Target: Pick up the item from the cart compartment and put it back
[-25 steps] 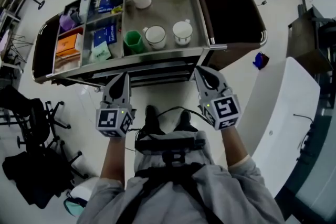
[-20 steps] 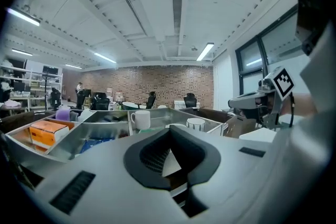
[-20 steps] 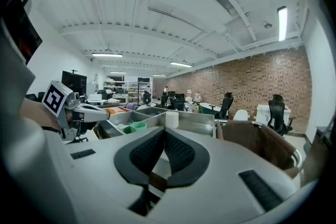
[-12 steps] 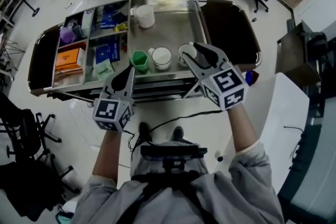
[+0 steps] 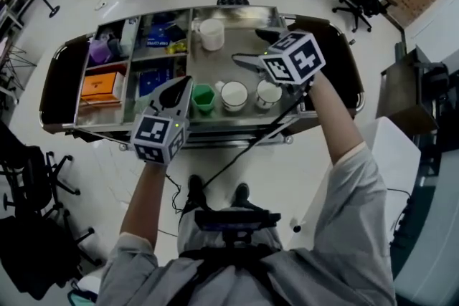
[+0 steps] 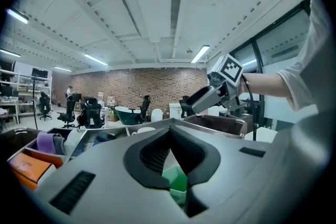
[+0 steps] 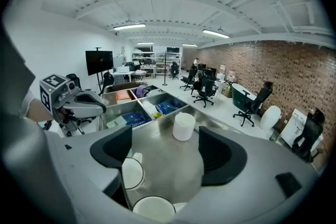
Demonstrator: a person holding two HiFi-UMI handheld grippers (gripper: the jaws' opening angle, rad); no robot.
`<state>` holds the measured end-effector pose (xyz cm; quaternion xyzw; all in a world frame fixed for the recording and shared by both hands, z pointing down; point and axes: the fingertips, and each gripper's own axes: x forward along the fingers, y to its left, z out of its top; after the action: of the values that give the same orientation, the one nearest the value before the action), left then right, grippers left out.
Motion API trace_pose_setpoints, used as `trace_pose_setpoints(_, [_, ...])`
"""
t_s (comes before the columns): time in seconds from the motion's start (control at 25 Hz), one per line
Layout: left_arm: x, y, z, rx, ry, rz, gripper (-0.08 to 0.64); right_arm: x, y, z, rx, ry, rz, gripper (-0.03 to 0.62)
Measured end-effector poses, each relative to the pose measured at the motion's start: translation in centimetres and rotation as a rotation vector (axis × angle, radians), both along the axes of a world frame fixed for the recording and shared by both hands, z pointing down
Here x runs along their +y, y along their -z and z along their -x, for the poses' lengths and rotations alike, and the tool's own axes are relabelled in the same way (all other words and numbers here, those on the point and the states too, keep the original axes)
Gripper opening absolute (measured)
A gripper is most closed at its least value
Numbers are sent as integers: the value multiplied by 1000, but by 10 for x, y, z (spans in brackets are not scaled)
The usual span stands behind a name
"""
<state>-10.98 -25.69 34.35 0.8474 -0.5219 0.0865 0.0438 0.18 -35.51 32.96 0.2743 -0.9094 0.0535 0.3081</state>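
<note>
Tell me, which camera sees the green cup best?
The head view. It shows the whole green cup from above, standing in the cart beside two white cups. The left gripper view shows only a green sliver of it behind the jaws. The right gripper view doesn't show it at all.

Steel cart [image 5: 222, 68] carries white mugs [image 5: 234, 94], green cup [image 5: 204, 97], orange box [image 5: 101, 84].

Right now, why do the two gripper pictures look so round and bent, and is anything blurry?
Left gripper view: the wide-angle lens bows the ceiling beams and blackens the corners; the nearby green plastic cup looks soft. Right gripper view: same bending; a ceiling strip light glares, the steel cart top has dull sheen. Head view: fairly sharp, evenly lit.
</note>
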Motion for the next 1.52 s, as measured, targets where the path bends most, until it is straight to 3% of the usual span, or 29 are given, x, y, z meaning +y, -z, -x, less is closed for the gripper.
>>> trace_pose_setpoints(0.16, [-23,2,7,-11,1,-2,0,-38,-12,22,99,26,41,422])
trace_pose_setpoints(0.52, [-67,-6,28,-37,26,2,0,-90,-50,79,209,123,168,492])
trace_pose_setpoints(0.68, [-77,-13,34,-33,32,15,0,-109,-79,93,307,148,212,492])
trace_pose_setpoints(0.92, [-87,-19,40,-44,34,24,0,-138,-110,104,430,140,211,492])
trace_pose_setpoints(1.52, [-105,-38,57,-28,58,53,0,-170,-167,120,569,138,229,492])
